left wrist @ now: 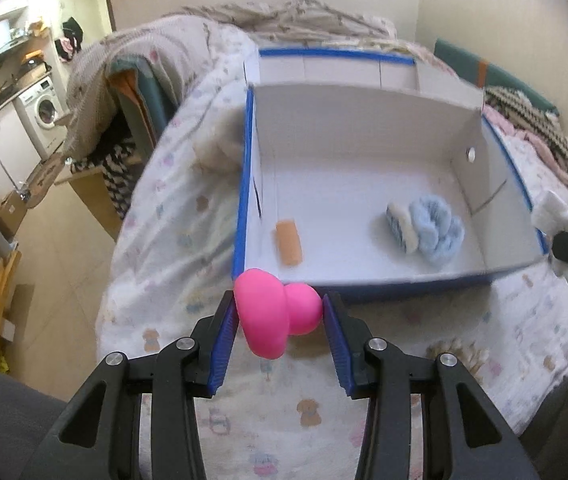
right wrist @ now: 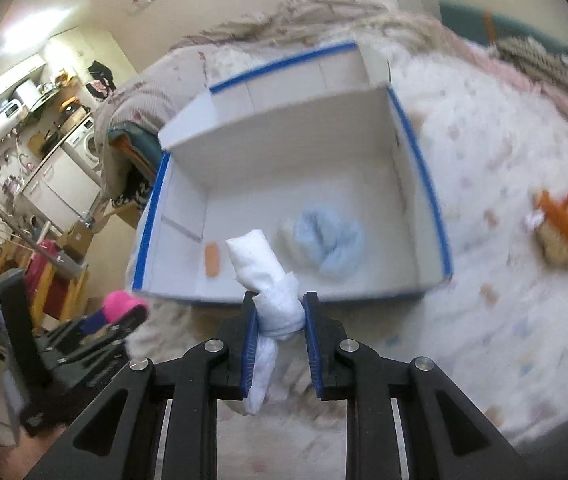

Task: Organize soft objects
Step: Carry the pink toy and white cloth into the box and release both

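Note:
My left gripper [left wrist: 279, 308] is shut on a pink soft heart [left wrist: 271, 312], held just in front of the near wall of a white box with blue edges [left wrist: 243, 184]. My right gripper [right wrist: 279, 312] is shut on a knotted white cloth [right wrist: 267, 280], held at the box's near edge [right wrist: 151, 216]. Inside the box lie a fluffy light-blue item [left wrist: 436, 228] with a white-and-blue one beside it [left wrist: 400, 226], and a small orange sponge [left wrist: 288, 243]. The blue item [right wrist: 332, 240] and the sponge [right wrist: 211, 259] also show in the right wrist view.
The box sits on a bed with a patterned white quilt [left wrist: 284, 408]. An orange and tan plush toy [right wrist: 562, 230] lies on the quilt right of the box. Piled blankets [left wrist: 131, 60] lie at the bed's far end. A kitchen with a washing machine [left wrist: 43, 110] is at the left.

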`<state>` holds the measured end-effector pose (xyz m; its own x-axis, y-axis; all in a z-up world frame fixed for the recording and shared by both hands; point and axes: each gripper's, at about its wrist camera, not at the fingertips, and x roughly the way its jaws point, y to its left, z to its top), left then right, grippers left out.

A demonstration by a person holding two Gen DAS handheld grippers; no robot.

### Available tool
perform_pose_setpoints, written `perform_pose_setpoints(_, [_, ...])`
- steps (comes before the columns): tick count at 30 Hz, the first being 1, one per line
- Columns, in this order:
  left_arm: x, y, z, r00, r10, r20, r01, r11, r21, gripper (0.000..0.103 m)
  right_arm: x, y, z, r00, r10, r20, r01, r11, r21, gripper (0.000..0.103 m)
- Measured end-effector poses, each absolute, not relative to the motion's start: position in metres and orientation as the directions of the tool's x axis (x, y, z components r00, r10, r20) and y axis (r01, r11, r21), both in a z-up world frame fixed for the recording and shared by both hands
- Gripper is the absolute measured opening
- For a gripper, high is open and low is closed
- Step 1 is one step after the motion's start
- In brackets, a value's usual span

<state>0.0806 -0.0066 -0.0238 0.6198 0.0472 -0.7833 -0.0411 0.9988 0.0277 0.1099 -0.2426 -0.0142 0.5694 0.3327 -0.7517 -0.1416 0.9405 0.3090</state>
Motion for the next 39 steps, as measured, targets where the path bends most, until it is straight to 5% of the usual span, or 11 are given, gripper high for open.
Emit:
perform_pose_setpoints(12, [0.154,-0.026,0.009,0.620,0.035,-0.783,-0.047,0.999,0.007,0.039,0.191,-0.271,-0.006,0.597,0.298,-0.745,-0.103,0.949,0.297,0.023])
perform_pose_setpoints(39, [0.240,-0.066,-0.081,0.458,0.180,-0.871,-0.057,0.983,0.174,0.039,0.248,-0.246,-0.088,0.407,0.268,-0.873,-0.063,0.962,0.266,0.024])
